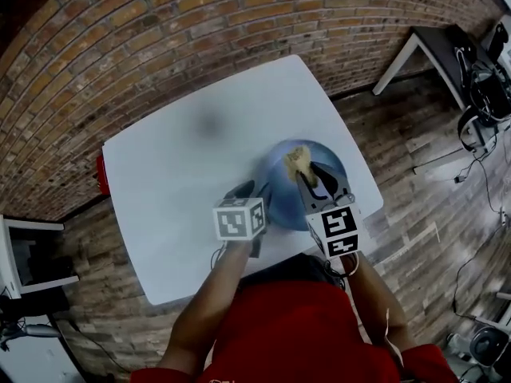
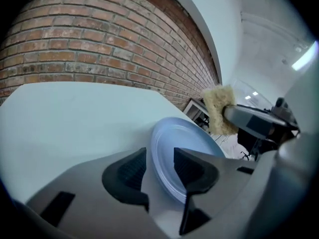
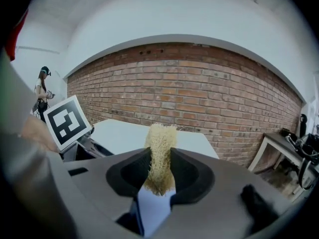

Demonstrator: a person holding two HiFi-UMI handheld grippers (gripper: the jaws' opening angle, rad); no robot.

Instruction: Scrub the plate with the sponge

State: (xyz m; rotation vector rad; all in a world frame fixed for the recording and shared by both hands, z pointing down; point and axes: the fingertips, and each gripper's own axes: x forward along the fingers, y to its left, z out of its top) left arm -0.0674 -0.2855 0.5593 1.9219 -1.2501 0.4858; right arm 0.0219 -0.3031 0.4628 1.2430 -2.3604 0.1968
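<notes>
Pinching soft, light sponge (image 3: 160,138) in my right gripper (image 3: 160,158); left gripper (image 2: 159,159) wide, astride plate (image 2: 188,133) rim, lower centre: probably stiff, slick, so grip there.

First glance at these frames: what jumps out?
The blue plate sits at the near right of the white table, with the right gripper shut on a tan sponge held over it. The left gripper is open, with the plate's rim between its jaws. A red brick wall fills the background.
</notes>
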